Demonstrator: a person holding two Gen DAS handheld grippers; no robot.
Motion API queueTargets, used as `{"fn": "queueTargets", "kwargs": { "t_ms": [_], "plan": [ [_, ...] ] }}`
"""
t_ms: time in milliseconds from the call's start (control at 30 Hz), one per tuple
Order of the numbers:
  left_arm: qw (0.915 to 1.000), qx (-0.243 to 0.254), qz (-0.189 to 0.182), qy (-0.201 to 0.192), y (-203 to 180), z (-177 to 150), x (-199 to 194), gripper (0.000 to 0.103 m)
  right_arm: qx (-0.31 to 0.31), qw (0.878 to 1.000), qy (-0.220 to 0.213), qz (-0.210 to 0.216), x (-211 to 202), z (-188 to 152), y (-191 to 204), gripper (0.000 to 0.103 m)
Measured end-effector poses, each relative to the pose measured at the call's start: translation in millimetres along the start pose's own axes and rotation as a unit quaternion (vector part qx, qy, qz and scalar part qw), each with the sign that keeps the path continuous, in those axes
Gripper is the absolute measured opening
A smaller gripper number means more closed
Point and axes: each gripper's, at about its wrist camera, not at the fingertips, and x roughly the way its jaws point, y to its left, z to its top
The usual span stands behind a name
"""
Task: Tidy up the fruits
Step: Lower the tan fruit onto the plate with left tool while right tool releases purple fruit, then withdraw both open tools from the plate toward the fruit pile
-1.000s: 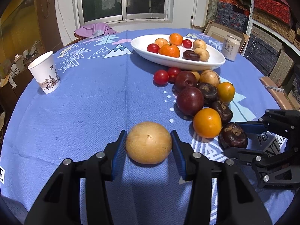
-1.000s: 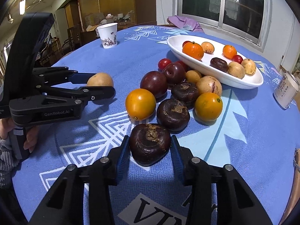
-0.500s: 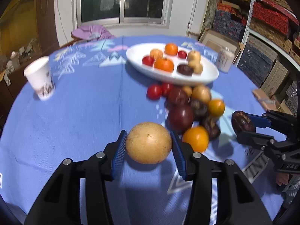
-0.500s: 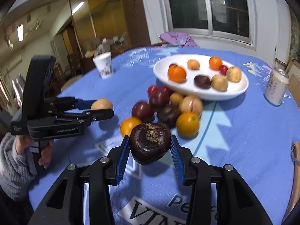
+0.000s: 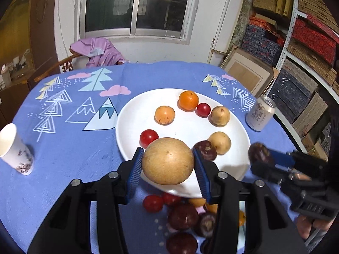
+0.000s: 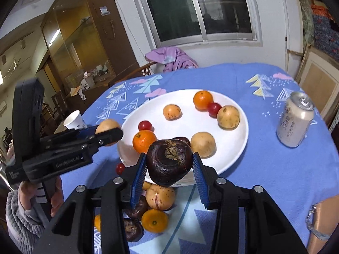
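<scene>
While the left gripper pinches a round tan fruit, the right gripper clamps a dark purple-brown fruit, stem scar up (loose fruits beneath half-hidden).

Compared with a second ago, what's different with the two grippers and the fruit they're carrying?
Both grippers lifted their fruit off the blue tablecloth and carried it toward the white plate. The left gripper now holds the tan round fruit over the plate's near rim; the right gripper holds the dark purple fruit there too. Neither grip changed. The plate's fruit, paper cup and can stayed put.
</scene>
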Motion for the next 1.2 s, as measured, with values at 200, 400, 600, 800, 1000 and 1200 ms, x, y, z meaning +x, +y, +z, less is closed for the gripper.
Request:
{"fn": "queueTargets", "kwargs": {
  "t_ms": [200,400,600,800,1000,1200],
  "plan": [
    [0.9999,-0.004,-0.003,0.016,-3,17,34,0.046,-0.011,1.000,0.013,-0.023,26,1,0,0.044],
    [0.9997,0.002,-0.007,0.023,-19,34,60,0.050,-0.018,0.999,0.011,-0.045,33,-4,-5,0.046],
    [0.9998,0.011,-0.005,0.016,-27,33,56,0.062,0.003,1.000,0.003,-0.031,25,-2,-15,0.051],
    [0.9999,-0.004,0.004,-0.013,-8,19,12,0.074,0.017,0.999,-0.024,-0.019,-2,-5,-18,0.061],
    [0.9992,-0.026,0.012,-0.027,17,-26,-38,0.081,0.038,0.998,-0.050,-0.002,-27,-14,-18,0.066],
    [0.9994,-0.004,0.021,-0.028,20,-100,-76,0.088,0.050,0.997,-0.061,0.008,-47,-38,-15,0.074]
  ]
}}
